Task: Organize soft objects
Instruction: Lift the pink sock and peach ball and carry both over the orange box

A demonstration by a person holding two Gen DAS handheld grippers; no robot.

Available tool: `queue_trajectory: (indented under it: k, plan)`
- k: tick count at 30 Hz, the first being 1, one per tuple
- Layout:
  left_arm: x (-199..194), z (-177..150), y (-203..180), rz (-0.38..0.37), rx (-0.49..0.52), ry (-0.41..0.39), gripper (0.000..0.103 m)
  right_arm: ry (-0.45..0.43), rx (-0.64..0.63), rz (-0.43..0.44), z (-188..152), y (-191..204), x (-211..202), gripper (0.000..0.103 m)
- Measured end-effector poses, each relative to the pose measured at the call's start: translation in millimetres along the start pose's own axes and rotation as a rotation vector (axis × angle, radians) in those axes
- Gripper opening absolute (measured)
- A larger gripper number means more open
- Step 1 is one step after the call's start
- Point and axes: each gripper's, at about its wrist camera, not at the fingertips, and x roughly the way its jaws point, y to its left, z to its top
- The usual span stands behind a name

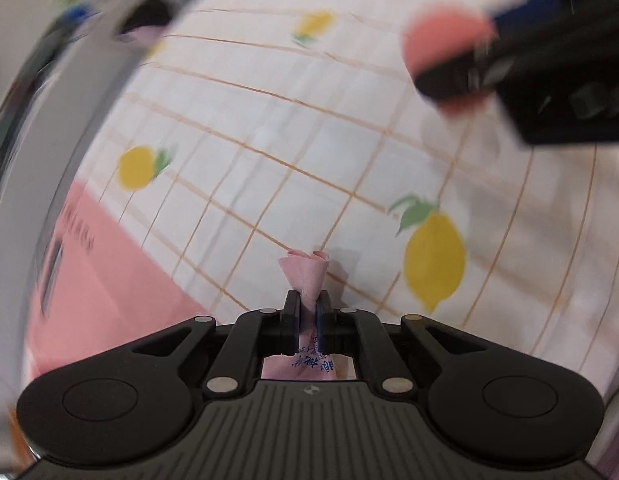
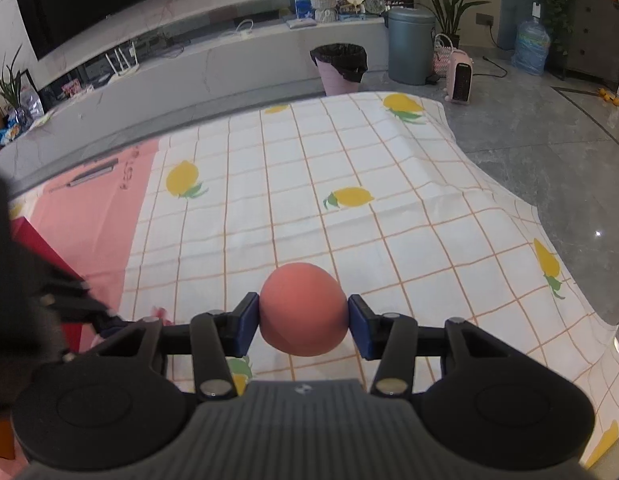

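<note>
**Both tongs loaded above the lemon cloth**

Pinched between your left tongs [image 1: 308, 312] was a pink packet [image 1: 305, 276], its crimped end sticking out past the tips and its printed body tucked back toward the camera. Those tongs were all but together, with only the thin wrapper between the pads. Your right tongs [image 2: 303, 318] were about half open and clamped on a peach-coloured ball [image 2: 302, 309], one blue pad on each side of its middle. Both items hung over the worktop, above the tablecloth [image 2: 349, 168] with its lemon print; a pink sheet [image 2: 89, 200] lay at the cloth's left edge.

Your main risk sat with the packet. You held it by a narrow neck of wrapper, and the left view was blurred with motion, so a quick swing could have pulled the film out of the pads. The ball looked squeezable and round, so it could have squirted out if you squeezed harder or tipped the tongs. Your two tongs were also near each other, and a careless crossing might have knocked one load loose.
</note>
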Motion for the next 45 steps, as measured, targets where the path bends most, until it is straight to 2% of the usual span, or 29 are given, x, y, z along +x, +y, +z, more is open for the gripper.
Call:
queue_trajectory:
  k: [2,5,9,11,13,16,20,27,32,36,40,42,45]
  plan:
    - [-13.8,-6.5,-2.1,0.025,-0.066,-0.057,0.008,0.011,-0.013,-0.012,-1.5,2.2,3.2,0.047]
    - [-32.6,-15.3,-3.1,0.053,-0.064,-0.136,0.008,0.008,-0.034,-0.018,-3.4,6.2,2.6,0.047]
    - [-53.3,-23.5,4.7,0.042,-0.191,-0.210,0.008,0.014,-0.053,0.005,-6.4,11.0,3.0,0.047]
    - [-67.1,-27.1,2.1,0.044,-0.235,-0.254,0.008,0.014,-0.057,-0.015,-9.8,12.9,3.1,0.047]
    - [-79.5,-31.9,3.8,0.021,-0.323,-0.290,0.008,0.005,-0.058,-0.052,-12.0,14.4,1.9,0.047]
    - [-98.4,-36.6,3.4,0.005,-0.426,-0.333,0.008,0.000,-0.037,-0.058,-12.8,12.9,1.6,0.047]
    - [-116.3,-39.2,7.6,-0.032,-0.486,-0.392,0.008,-0.002,-0.032,-0.091,-13.8,12.1,2.6,0.047]
    - [-145.0,-46.6,9.8,-0.033,-0.523,-0.479,0.008,-0.041,-0.048,-0.124,-7.5,15.2,-2.2,0.047]
    - [-167.9,-67.9,31.8,-0.022,-0.590,-0.542,0.008,-0.085,-0.033,-0.123,0.5,23.8,-19.6,0.047]
    - [-188.0,-97.6,60.5,0.022,-0.622,-0.591,0.008,-0.182,-0.048,-0.082,10.7,43.9,-48.1,0.047]
    - [-204.7,-140.8,92.1,0.145,-0.651,-0.615,0.008,-0.291,-0.080,-0.010,20.7,80.9,-81.7,0.047]
    - [-205.8,-166.8,107.9,0.196,-0.665,-0.587,0.008,-0.341,-0.118,0.055,23.6,107.8,-97.4,0.047]
    - [-192.1,-207.6,132.8,0.266,-0.697,-0.504,0.008,-0.384,-0.212,0.198,25.5,159.9,-114.4,0.047]
